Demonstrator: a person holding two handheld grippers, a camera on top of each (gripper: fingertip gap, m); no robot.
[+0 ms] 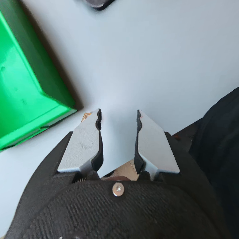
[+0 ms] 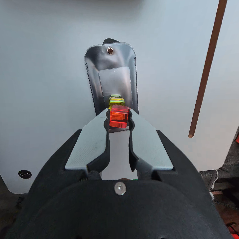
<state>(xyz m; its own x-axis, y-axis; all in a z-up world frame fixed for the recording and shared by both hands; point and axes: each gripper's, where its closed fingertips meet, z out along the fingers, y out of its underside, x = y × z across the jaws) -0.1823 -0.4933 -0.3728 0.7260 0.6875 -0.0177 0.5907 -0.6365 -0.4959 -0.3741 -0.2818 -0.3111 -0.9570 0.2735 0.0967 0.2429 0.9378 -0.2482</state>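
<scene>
In the right wrist view my right gripper is shut on a clear red cube, held at the fingertips. A second red block sits just below it. A clear yellow cube and a green block line up behind it. All of them are over a dark glossy pouch with a snap button, lying flat on the white table. In the left wrist view my left gripper is open and empty above the white table, just right of a green box.
A thin brown rod lies on the table to the right of the pouch. A black round grommet sits near the table's front left corner. A dark object shows at the far edge, and dark fabric lies at the right.
</scene>
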